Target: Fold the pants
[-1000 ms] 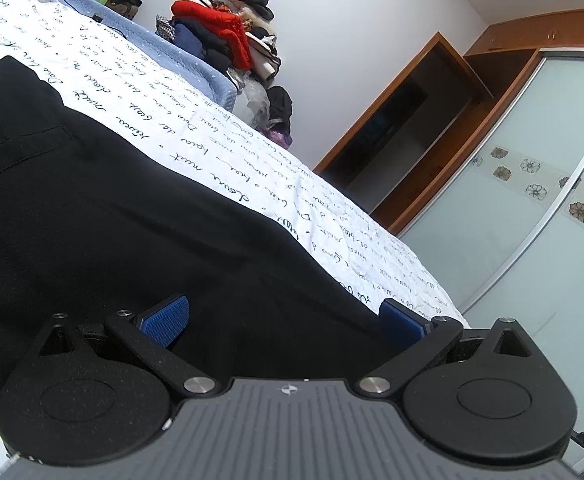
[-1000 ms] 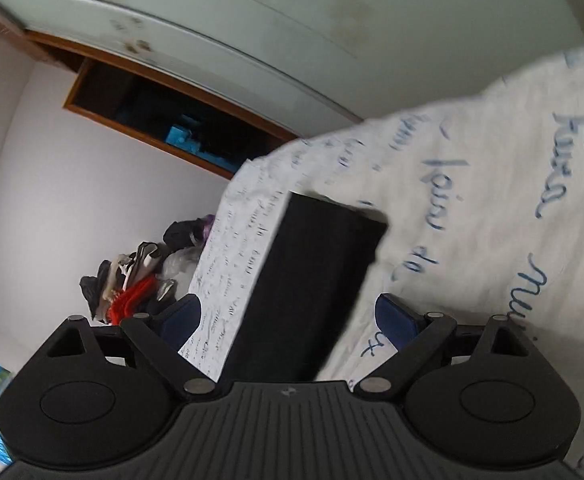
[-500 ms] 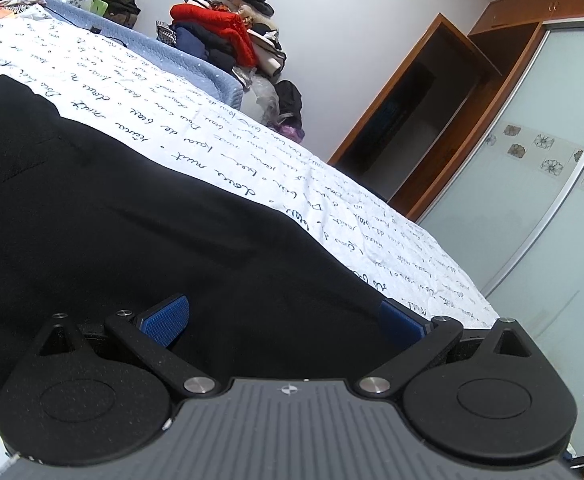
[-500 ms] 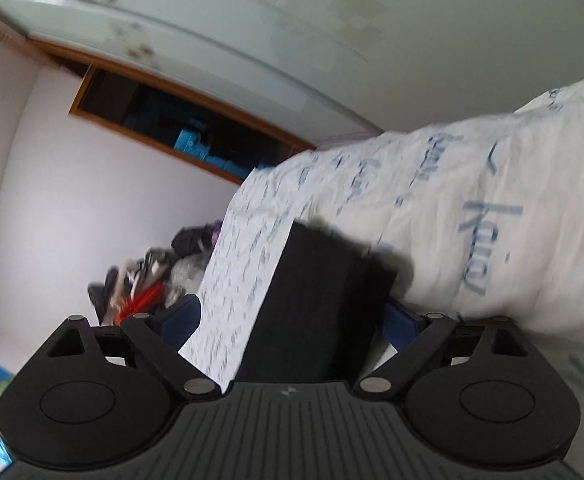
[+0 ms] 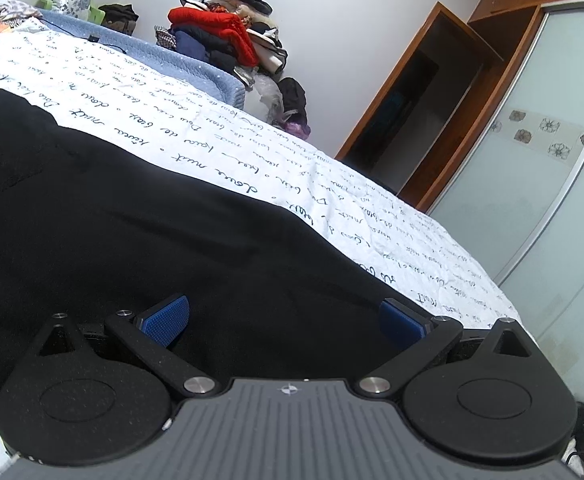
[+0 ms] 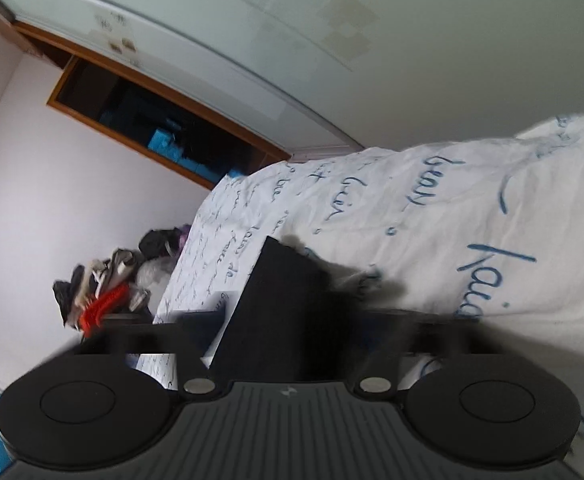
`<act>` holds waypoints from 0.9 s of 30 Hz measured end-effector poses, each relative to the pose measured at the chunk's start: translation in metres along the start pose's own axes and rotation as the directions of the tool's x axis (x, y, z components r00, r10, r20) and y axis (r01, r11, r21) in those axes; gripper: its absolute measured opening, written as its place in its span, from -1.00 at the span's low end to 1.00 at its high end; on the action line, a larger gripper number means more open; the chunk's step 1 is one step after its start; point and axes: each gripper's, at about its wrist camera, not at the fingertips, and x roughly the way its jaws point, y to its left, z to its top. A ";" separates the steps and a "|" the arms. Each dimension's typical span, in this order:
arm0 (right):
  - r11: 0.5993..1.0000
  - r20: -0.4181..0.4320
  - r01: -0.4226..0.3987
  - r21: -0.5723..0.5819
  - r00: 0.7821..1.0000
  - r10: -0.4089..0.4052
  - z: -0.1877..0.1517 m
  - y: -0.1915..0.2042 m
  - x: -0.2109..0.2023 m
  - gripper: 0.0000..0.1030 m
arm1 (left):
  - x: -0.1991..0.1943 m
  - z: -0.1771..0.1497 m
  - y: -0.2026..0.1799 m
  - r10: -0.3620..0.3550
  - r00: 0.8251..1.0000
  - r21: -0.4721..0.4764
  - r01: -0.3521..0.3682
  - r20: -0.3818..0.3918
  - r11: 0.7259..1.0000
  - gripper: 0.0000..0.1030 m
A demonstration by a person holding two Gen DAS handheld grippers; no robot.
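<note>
Left tongs (image 5: 283,316): jaws stood wide apart, as in the earlier frames, blue pads (image 5: 165,318) bare and resting low over the black pants (image 5: 131,232); nothing pinched between them.

Right tongs (image 6: 287,328): jaws had just been closing, from wide open half a second before to nearly together. The linkage arms had swung inward and showed blurred. The narrow leg end of the pants (image 6: 279,312) lay between them; the pads themselves were hidden behind the cloth and blur, so the grip on the fabric appeared made but could not be seen directly.

Pants: spread flat on the bed (image 5: 219,152), filling the near left of the left view; the leg end ran away from the right tongs, its far hem a little nearer the camera than before.

Bed: white cover printed with blue script, unchanged.

Clothes pile (image 5: 231,36): red, dark and pale garments heaped past the bed's far edge, against the wall.

Wardrobe (image 5: 532,152): frosted sliding door with flower motifs, wooden frame, an open dark compartment beside it.
</note>
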 end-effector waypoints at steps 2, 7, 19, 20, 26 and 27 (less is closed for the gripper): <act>0.997 -0.007 -0.042 0.057 0.999 0.043 -0.005 -0.023 0.005 -0.91 | -0.001 0.000 -0.004 0.011 1.000 0.007 -0.011 -0.004 1.000 0.98; 0.998 0.020 -0.046 -0.040 0.999 0.047 -0.013 -0.013 -0.004 -0.88 | -0.007 0.013 -0.046 -0.011 0.994 0.073 0.019 -0.112 0.997 0.95; 0.667 0.197 0.149 -0.730 0.980 -0.004 -0.095 0.084 -0.023 -0.88 | 0.068 0.005 -0.335 -0.271 0.798 0.324 0.493 -0.539 0.808 0.93; 0.683 0.192 0.145 -0.716 0.981 -0.007 -0.090 0.083 -0.023 -0.88 | 0.075 -0.006 -0.356 -0.269 0.775 0.338 0.521 -0.571 0.784 0.93; 0.635 0.186 0.139 -0.760 0.983 0.006 -0.100 0.092 -0.018 -0.87 | 0.104 -0.064 -0.439 -0.127 0.776 0.549 0.541 -0.617 0.638 0.91; 0.629 0.186 0.138 -0.765 0.983 0.009 -0.101 0.092 -0.018 -0.87 | 0.108 -0.071 -0.443 -0.104 0.789 0.574 0.524 -0.606 0.630 0.90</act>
